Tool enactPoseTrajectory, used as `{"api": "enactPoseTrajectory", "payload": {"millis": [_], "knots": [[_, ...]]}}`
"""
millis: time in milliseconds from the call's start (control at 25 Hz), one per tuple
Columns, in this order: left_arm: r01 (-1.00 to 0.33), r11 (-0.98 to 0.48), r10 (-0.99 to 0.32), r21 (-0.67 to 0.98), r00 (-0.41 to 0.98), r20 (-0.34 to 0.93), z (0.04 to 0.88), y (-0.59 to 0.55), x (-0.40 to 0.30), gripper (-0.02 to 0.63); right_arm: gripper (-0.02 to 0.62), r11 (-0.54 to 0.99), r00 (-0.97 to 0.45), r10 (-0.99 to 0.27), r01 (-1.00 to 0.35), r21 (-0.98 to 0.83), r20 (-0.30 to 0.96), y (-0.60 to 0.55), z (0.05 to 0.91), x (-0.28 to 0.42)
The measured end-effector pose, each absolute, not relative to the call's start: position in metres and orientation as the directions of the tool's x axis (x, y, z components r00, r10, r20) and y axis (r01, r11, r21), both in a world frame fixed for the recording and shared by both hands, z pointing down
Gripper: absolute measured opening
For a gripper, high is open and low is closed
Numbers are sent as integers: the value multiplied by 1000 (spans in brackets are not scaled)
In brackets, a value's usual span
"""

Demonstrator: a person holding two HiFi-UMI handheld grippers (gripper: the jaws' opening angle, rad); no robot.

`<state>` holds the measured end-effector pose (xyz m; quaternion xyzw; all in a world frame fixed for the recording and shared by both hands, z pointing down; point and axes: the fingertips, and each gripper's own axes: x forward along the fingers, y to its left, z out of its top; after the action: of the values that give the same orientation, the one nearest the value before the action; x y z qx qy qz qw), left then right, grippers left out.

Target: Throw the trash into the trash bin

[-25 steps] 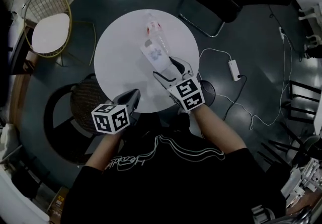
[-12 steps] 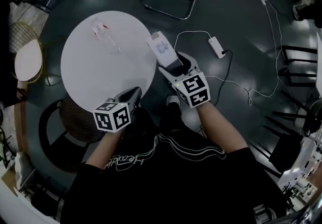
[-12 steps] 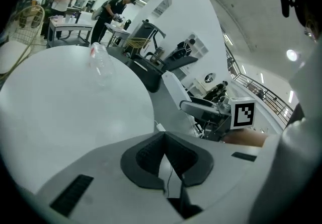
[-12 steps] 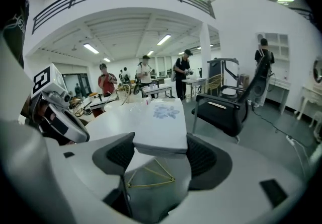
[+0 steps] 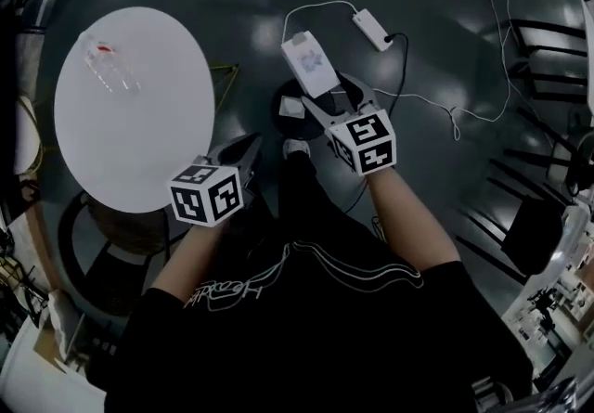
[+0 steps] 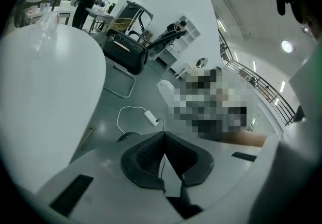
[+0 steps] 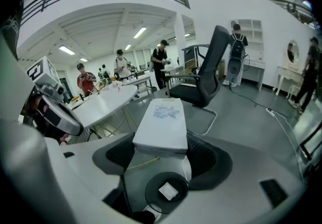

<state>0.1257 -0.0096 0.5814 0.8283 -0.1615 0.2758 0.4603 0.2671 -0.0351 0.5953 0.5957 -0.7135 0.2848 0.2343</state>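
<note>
Swung away from the table since a second ago, the white pack (image 5: 309, 66) has left the tabletop and now hangs over the dark floor, clamped between the fingers of my right gripper (image 5: 322, 103). In the right gripper view the pack (image 7: 161, 123) sits flat and lengthwise between both pads, blue print on its top face, its far end sticking out past the fingertips. Just below its near end lies the round black trash bin (image 7: 150, 199), standing on the floor with a small white scrap (image 7: 167, 191) already inside. From the head view the trash bin (image 5: 281, 118) shows just beside the right gripper, on its left.

My left gripper (image 5: 249, 148) hangs low next to my body, near the rim of the table (image 5: 130, 137); its fingers (image 6: 146, 160) are pressed together at the tips with nothing between them.

On the round white table a clear plastic bottle (image 5: 109, 68) lies on its side, well apart from both grippers. Farther out on the floor a white power strip (image 5: 371, 26) trails its cable, and a black office chair (image 7: 207, 72) stands beyond the pack.
</note>
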Motion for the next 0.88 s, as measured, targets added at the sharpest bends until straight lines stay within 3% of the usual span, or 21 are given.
{"api": "enactPoseTrajectory", "payload": {"millis": [280, 600, 880], "knots": [[-539, -520, 78, 662, 742, 666, 641, 29, 158, 6, 334, 64, -196, -615, -978, -200, 764, 9, 686, 308], [-597, -449, 79, 665, 715, 695, 669, 42, 165, 6, 334, 48, -322, -381, -943, -330, 867, 58, 792, 297], [-612, -446, 63, 653, 706, 706, 687, 34, 164, 6, 334, 57, -347, -221, -937, -343, 911, 67, 856, 291]]}}
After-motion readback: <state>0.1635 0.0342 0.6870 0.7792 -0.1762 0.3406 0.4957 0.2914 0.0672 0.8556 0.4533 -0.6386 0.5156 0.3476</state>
